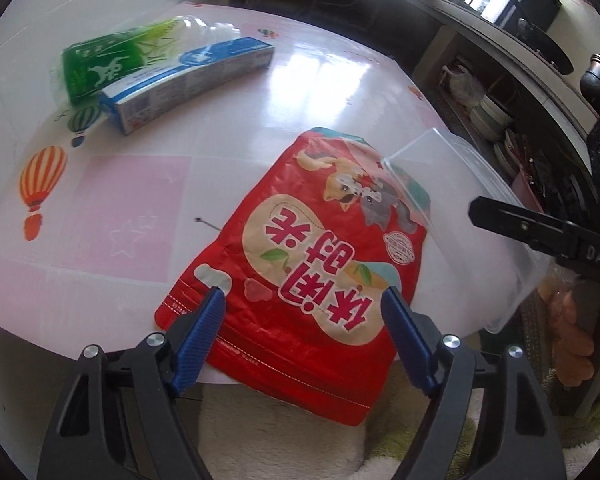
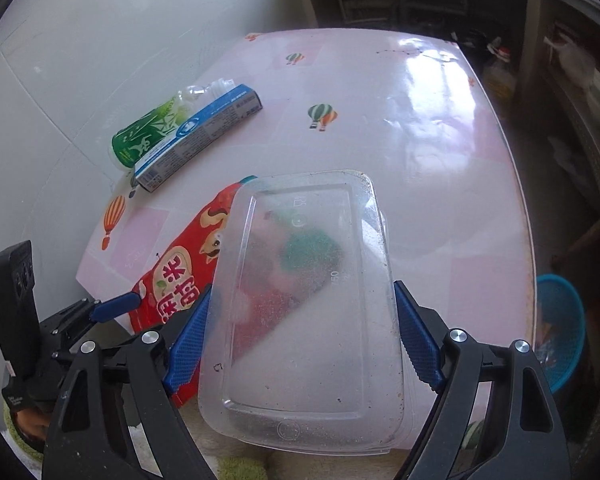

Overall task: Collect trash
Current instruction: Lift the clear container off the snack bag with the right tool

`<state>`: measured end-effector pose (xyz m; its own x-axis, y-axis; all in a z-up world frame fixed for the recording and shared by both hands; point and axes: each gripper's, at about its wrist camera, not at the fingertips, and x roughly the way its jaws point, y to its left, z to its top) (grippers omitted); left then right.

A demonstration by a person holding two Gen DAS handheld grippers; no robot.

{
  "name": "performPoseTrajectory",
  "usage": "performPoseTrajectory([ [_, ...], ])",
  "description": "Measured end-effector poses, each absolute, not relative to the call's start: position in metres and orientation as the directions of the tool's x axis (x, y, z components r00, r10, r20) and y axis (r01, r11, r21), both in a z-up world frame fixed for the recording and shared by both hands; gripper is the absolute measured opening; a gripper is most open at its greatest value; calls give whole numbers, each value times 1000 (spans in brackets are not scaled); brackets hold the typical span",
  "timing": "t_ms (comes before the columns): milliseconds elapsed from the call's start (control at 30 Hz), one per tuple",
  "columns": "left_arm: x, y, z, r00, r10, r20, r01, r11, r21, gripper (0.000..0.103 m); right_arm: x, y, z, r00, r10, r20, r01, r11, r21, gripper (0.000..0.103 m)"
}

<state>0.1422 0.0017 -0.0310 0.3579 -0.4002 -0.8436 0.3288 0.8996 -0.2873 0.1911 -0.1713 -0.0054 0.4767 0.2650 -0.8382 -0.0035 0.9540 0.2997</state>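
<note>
A red snack bag (image 1: 300, 264) lies flat at the near edge of the table, partly overhanging it. My left gripper (image 1: 302, 304) is open, its blue fingertips on either side of the bag's lower half. My right gripper (image 2: 302, 300) is shut on a clear plastic food container (image 2: 304, 312), held upside down above the bag (image 2: 176, 272). The container (image 1: 468, 216) shows at the right in the left wrist view. A green plastic bottle (image 1: 100, 64) and a blue and white carton (image 1: 188, 80) lie together at the far left of the table.
The table has a glossy pink and white cover with balloon prints (image 1: 40, 188). A white wall stands along its left side. A blue mesh basket (image 2: 560, 328) sits on the floor to the right of the table. Dark shelves with dishes (image 1: 496, 116) stand at the right.
</note>
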Motion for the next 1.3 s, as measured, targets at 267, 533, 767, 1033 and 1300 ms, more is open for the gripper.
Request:
performPoseTrajectory([
  [267,136,-28,-27,281,-536,-796,391,822,-415,78,184,-198,-11,486,276,-829,54,938,344,79],
  [533,161,-7,-23,351,-492,-796,319,863,-392,78,184,-209,-22,487,318,-813,71,914,400,78],
  [767,173,5,-34,334,-506,-795,232,862,-451,72,186,-208,-24,482,338,-808,66,906,419,78],
  [1033,186,14,-28,437,-340,-833,241,936,-256,72,185,-205,-9,509,366,-779,32,897,442,78],
  [1300,191,16,-40,322,-406,-855,247,908,-337,72,192,-190,-30,456,388,-801,26,894,447,77],
])
